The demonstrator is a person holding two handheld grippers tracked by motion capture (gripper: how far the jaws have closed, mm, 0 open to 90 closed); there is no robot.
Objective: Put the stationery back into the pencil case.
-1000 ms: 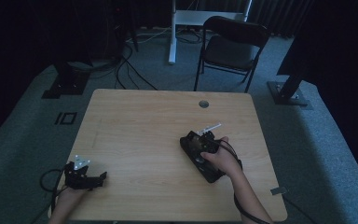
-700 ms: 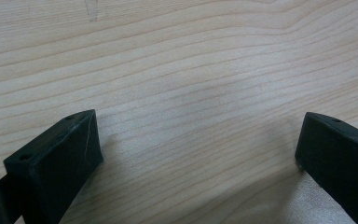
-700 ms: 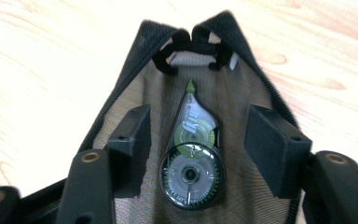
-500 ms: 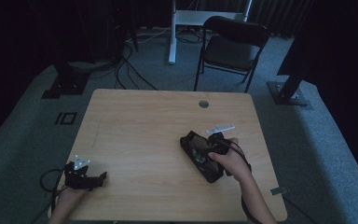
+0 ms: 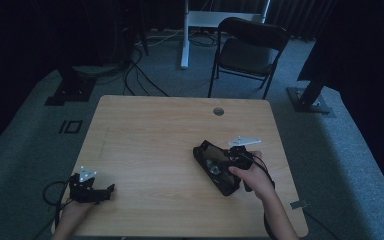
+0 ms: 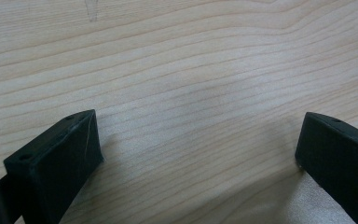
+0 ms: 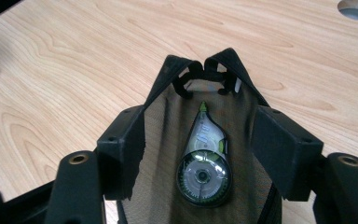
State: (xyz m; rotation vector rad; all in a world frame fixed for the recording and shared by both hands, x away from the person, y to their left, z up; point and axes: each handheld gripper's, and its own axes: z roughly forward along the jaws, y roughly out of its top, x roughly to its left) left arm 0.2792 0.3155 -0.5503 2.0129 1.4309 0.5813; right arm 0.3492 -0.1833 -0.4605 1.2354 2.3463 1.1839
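Observation:
A black mesh pouch (image 5: 214, 169) lies open on the right half of the wooden table (image 5: 150, 130). Inside the pouch (image 7: 154, 158) rests a clear correction-tape dispenser (image 7: 204, 163) with green trim, its tip pointing away from the camera. My right gripper (image 7: 200, 135) hangs just above it. Its jaws have just been opening, and they now stand apart on either side of the dispenser without touching it. From above, the right gripper (image 5: 226, 159) points left into the pouch. My left gripper (image 5: 107, 191) rests near the front left edge. It is open (image 6: 200, 140) over bare wood.
A round cable hole (image 5: 218, 111) is set in the table's far edge. A black folding chair (image 5: 247, 47) stands behind the table, with cables and stand feet on the floor around it.
My right hand has drawn back a little to the right from the pouch, and its gripper has lifted slightly. The left hand has kept still.

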